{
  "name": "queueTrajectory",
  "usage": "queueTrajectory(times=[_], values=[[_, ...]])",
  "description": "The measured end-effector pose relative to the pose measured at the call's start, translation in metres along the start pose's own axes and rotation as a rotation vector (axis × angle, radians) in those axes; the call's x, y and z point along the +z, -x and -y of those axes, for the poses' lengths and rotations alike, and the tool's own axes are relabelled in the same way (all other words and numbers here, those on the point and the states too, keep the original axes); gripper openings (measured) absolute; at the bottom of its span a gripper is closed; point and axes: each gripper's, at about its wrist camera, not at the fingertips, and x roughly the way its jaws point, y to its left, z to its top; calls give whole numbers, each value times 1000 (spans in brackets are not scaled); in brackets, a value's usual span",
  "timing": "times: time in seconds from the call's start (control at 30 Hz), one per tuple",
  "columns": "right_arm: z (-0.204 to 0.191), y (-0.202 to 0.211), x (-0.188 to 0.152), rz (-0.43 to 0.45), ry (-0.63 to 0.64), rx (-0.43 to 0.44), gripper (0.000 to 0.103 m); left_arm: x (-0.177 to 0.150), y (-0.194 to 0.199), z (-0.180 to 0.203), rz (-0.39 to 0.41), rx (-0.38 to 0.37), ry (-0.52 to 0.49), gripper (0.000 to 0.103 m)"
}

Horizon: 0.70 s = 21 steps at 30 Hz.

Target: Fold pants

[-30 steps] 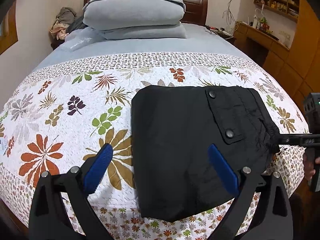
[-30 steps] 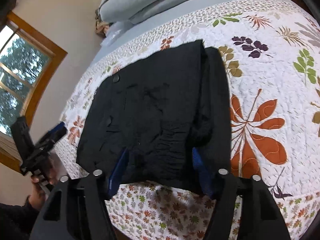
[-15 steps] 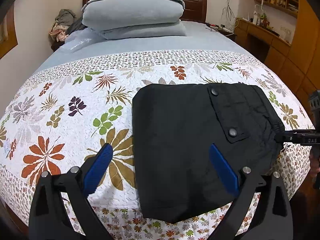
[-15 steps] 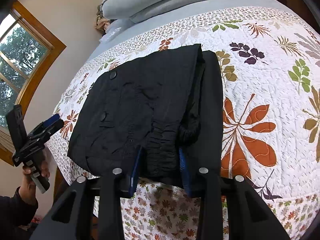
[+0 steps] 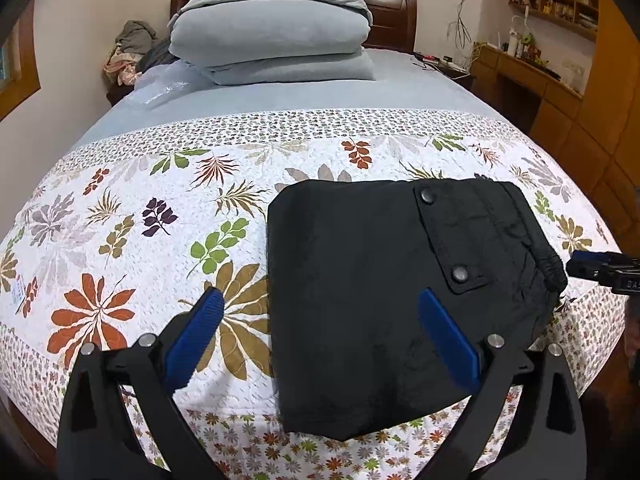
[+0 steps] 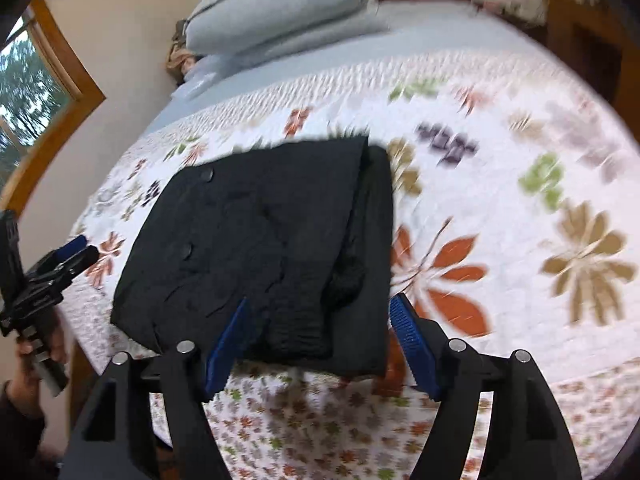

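- Right gripper (image 6: 320, 340): its blue pads stood spread, having just been opening. The elastic waistband edge of the black pants (image 6: 260, 248) lay below and between them, and neither pad pressed on the cloth. This view was blurred.
- Left gripper (image 5: 320, 340): jaws spread wide above the near left corner of the pants (image 5: 392, 292), gripping nothing. One pad hung over the quilt, the other over the black fabric.
- Pants: folded into a compact rectangle, lying flat on the floral quilt (image 5: 120, 220) near the bed's near edge, right of centre in the left wrist view. A pocket flap with two snaps (image 5: 460, 274) faced up.
- Far end of the bed: stacked grey pillows (image 5: 272, 32) against the headboard.
- Hand (image 6: 36, 344) holding the left gripper's handle appeared at the left edge of the right wrist view.
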Motion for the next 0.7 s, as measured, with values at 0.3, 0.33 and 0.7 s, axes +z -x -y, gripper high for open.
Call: queueTrajectory(times=[0.3, 0.33, 0.7], values=[[-52, 39, -4, 126, 11, -121, 99, 1, 26, 11, 7, 5, -20, 99], [-53, 39, -4, 128, -12, -102, 100, 1, 29, 13, 11, 5, -26, 99], [-18, 7, -15, 32, -178, 5, 99, -14, 31, 5, -38, 20, -6, 100]])
